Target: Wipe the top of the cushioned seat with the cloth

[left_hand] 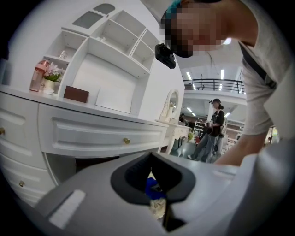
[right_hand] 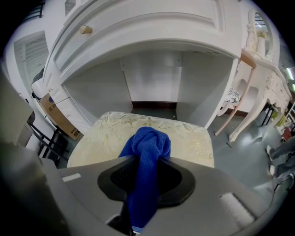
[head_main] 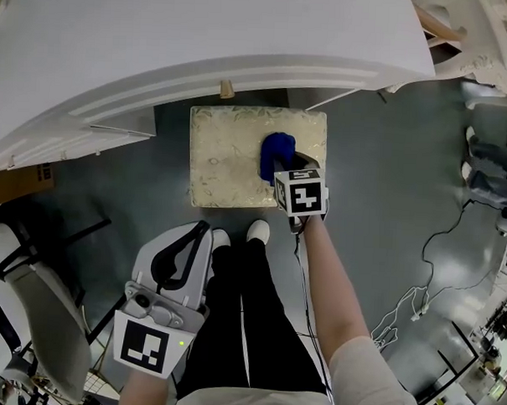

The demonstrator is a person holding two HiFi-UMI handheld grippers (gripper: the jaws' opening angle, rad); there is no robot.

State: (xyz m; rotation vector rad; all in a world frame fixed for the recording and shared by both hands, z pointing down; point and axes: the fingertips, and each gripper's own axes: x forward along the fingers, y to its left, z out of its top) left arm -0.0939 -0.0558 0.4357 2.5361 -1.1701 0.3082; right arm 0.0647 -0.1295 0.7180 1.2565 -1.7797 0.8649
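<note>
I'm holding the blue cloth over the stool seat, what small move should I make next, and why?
Probably press the blue cloth down and drag it left. The right gripper is shut on it over the right part of the cushioned seat, and the seat's left part lies bare.

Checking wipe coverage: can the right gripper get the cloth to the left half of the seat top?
Probably yes. The right gripper grips the cloth over the right side of the seat; the left half lies bare, with nothing in the way.

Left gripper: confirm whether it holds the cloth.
No, the left gripper is shut on nothing; the cloth sits in the right gripper.
</note>
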